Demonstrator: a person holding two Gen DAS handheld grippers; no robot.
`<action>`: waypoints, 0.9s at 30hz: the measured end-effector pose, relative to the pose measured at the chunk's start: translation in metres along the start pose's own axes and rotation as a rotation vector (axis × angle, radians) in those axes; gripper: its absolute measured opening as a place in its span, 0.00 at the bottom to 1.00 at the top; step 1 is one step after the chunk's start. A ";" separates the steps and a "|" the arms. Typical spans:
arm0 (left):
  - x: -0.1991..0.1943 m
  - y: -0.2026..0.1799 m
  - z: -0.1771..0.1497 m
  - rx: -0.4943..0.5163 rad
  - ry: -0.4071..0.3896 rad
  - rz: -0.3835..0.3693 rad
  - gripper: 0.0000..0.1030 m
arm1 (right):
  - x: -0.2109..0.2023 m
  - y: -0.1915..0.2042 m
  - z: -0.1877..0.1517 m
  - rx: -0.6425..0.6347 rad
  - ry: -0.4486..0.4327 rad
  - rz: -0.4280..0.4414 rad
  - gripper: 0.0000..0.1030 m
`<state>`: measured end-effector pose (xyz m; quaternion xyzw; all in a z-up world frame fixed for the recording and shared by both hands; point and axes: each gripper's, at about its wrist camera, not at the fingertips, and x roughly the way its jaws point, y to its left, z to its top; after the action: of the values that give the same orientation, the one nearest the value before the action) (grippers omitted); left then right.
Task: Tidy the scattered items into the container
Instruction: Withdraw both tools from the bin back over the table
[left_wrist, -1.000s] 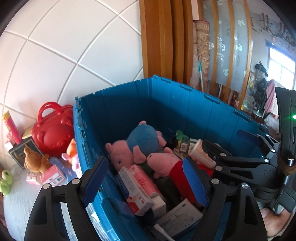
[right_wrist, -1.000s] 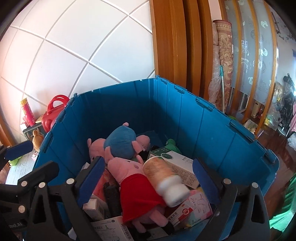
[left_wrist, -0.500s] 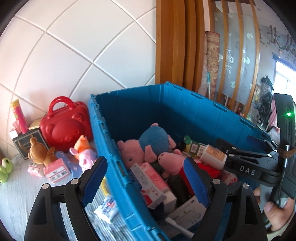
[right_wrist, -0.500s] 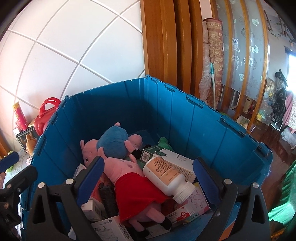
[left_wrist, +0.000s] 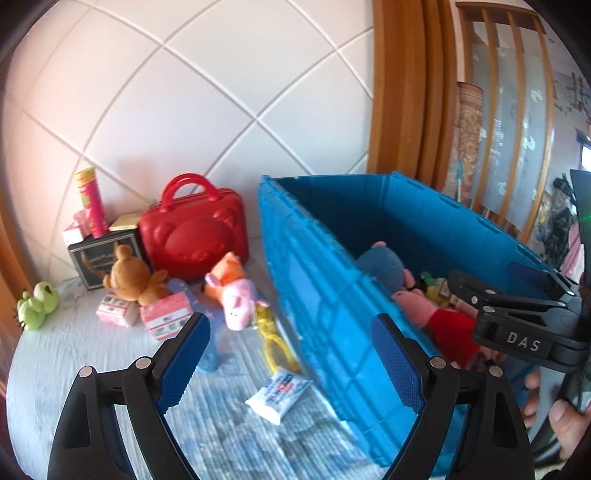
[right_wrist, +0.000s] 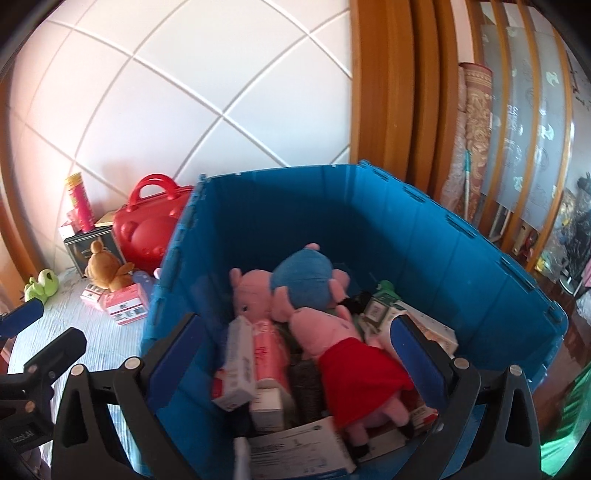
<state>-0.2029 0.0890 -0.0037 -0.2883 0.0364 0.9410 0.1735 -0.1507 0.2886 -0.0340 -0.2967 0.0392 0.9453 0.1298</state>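
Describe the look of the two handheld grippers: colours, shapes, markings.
Both grippers, left gripper and right gripper, are black angular plastic frames with silver rivets. Their fingers carry textured blue pads. The right one bears white "DAS" lettering, with a green light nearby.

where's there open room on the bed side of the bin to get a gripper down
Bare cloth lies between the green frog and the open left gripper. Crowded: brown bear, pink boxes and pig plush before the red case; a sachet hugs the blue bin.

Bright daylight from the right; slight motion blur, heavy fisheye bending, dark corners.
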 end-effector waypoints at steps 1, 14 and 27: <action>-0.002 0.009 -0.001 -0.009 -0.001 0.008 0.87 | -0.001 0.010 0.001 -0.011 -0.003 0.010 1.00; 0.002 0.133 -0.033 -0.101 0.057 0.151 0.87 | -0.009 0.129 0.010 -0.144 -0.048 0.107 1.00; 0.068 0.209 -0.085 -0.136 0.268 0.249 0.87 | 0.071 0.231 -0.053 -0.224 0.169 0.223 1.00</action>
<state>-0.2832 -0.1002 -0.1185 -0.4151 0.0308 0.9088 0.0296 -0.2401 0.0739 -0.1185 -0.3814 -0.0231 0.9240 -0.0135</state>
